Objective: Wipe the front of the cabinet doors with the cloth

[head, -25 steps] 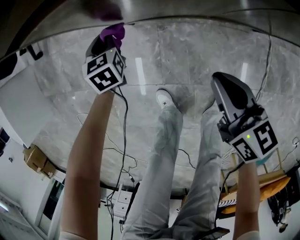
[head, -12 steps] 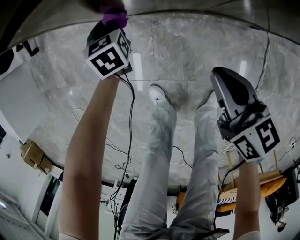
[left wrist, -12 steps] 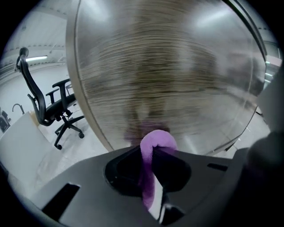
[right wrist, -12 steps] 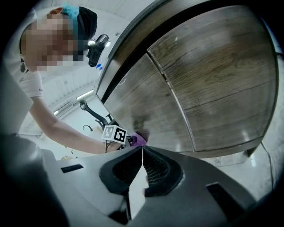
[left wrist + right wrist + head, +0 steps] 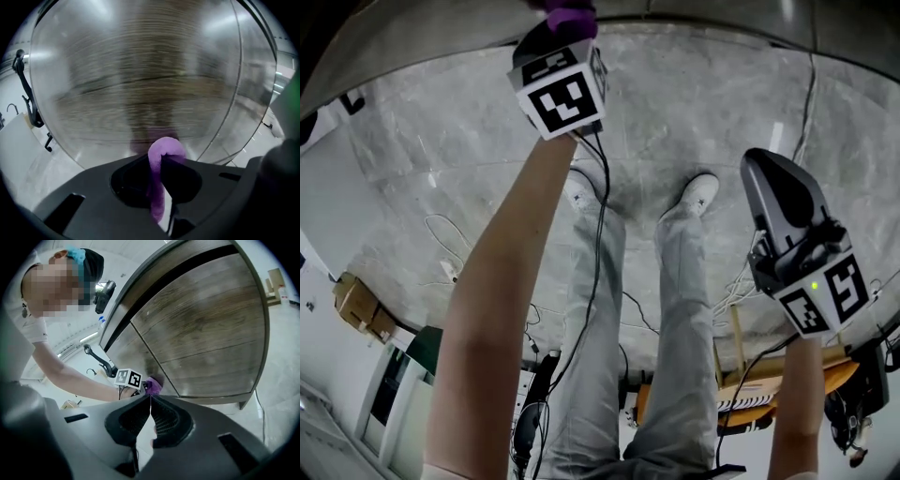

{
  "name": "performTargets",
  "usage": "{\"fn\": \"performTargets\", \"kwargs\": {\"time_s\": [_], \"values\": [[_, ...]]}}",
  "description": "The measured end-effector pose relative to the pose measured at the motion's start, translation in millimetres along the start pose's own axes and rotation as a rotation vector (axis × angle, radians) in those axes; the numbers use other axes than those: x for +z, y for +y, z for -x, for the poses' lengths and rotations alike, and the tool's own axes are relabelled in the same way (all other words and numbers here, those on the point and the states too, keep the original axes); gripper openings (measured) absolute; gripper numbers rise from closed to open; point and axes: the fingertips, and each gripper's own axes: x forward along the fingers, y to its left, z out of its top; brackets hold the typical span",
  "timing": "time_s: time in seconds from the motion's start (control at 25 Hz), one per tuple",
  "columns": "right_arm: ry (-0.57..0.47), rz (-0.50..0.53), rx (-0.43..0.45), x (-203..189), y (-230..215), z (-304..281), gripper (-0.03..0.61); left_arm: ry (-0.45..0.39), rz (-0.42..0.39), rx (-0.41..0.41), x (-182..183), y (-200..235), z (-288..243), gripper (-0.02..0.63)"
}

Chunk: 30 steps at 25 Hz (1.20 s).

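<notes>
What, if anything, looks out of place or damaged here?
Nothing stands out. The purple cloth is pinched in the left gripper at the wooden cabinet door, which looks intact and closed; the right gripper hangs shut and empty.

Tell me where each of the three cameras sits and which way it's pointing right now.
Head view: on the person's head, looking steeply down at the floor; shows both arms, legs, the left tool and right tool.
Left gripper view: rides the left tool, facing the cabinet door close up; its jaws pinch the purple cloth.
Right gripper view: rides the right tool, facing that door from the side; jaws together, empty.
Shared: head and right gripper views both show the left tool with the cloth.
</notes>
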Motion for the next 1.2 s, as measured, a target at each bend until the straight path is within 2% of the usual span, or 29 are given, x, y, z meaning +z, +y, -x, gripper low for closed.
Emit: {"fn": "performTargets", "kwargs": {"time_s": [0.28, 0.4, 0.56, 0.72, 0.92, 1.08, 1.2], "values": [[-0.009, -0.037, -0.05, -11.0, -25.6, 32.8, 0.026, -0.002, -0.103, -0.153, 5.4, -83.3, -5.2, 0.046], [-0.007, -0.034, -0.058, -13.7, -23.0, 33.6, 0.028, -0.014, -0.106, -0.19, 6.3, -91.8, -3.2, 0.046], [-0.024, -0.046, -0.071, -16.7, -12.6, 22.6, 0.026, -0.031, -0.153, -0.248, 1.3, -82.6, 3.2, 0.046], [-0.033, -0.052, -0.065, -18.3, 13.0, -5.4, 0.028, 0.037, -0.115, -0.189, -22.5, -24.2, -0.6, 0.046], [-0.055, -0.04, -0.046, -18.0, 50.3, -53.8, 0.028, 0.159, -0.035, -0.052, -67.3, 93.0, -13.6, 0.046], [-0.09, -0.062, -0.073, -24.9, 64.2, -83.6, 0.027, 0.227, 0.04, 0.056, -91.3, 183.0, -28.2, 0.046], [-0.104, -0.092, -0.105, -38.3, 67.1, -95.5, 0.028, 0.261, 0.046, 0.128, -101.9, 232.6, -40.4, 0.046]]}}
